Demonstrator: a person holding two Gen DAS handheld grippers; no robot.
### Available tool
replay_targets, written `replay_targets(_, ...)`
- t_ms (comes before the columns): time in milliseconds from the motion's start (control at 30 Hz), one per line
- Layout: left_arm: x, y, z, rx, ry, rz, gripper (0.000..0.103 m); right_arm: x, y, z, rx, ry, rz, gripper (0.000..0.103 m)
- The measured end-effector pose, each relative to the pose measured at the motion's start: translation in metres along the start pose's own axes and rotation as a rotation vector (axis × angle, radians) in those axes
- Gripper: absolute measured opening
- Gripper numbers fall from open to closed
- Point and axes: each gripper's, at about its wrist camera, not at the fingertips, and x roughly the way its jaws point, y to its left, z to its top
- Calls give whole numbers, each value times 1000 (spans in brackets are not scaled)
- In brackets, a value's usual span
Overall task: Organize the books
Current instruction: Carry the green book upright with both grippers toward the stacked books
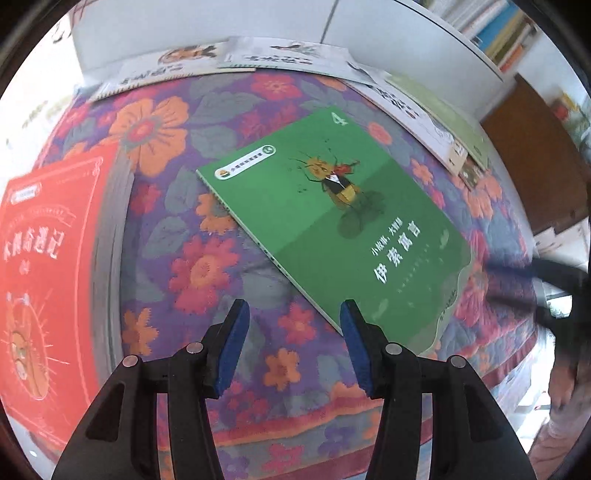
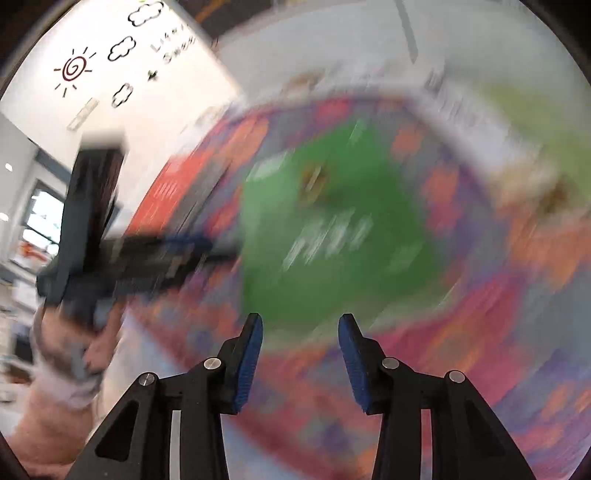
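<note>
A green book [image 1: 332, 221] with a beetle on its cover lies flat and askew on the floral cloth [image 1: 177, 221]. My left gripper [image 1: 294, 310] hovers open over the cloth at the book's near corner, with nothing between its blue pads [image 1: 231, 350]. A red book [image 1: 48, 258] lies at the left. The right wrist view is motion-blurred. In it the green book [image 2: 332, 229] shows ahead of my right gripper [image 2: 300, 321], which is open and empty above the cloth. My left gripper [image 2: 147, 254] and the hand [image 2: 74, 350] holding it appear at the left of that view.
Pale picture books [image 1: 258, 55] line the cloth's far edge, and more [image 1: 424, 107] run along the right. A white shelf of books [image 1: 498, 29] and a brown cabinet [image 1: 535, 166] stand at the upper right. A white wall with sun and cloud drawings [image 2: 92, 66] rises behind.
</note>
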Motion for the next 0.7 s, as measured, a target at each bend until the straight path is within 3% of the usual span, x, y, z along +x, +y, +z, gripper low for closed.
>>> replay_targets(67, 5, 0, 1, -18, -6, -23, 48, 2, -11, 22, -10, -52, -110, 42)
replay_targets(167, 12, -5, 0, -17, -6, -37, 48, 31, -26, 48, -46, -38, -241, 42)
replay_targets(267, 16, -13, 1, 10, -19, -27, 48, 62, -40, 48, -7, 38, -215, 42)
replay_targets(367, 16, -13, 2, 14, -20, -37, 48, 60, -40, 37, 25, 19, -148, 46)
replay_targets(600, 9, -14, -15, 71, -16, -34, 48, 49, 5, -32, -12, 107, -31, 50)
replay_targets(700, 8, -6, -17, 70, 7, -80, 48, 43, 11, -48, -61, 130, 15, 50)
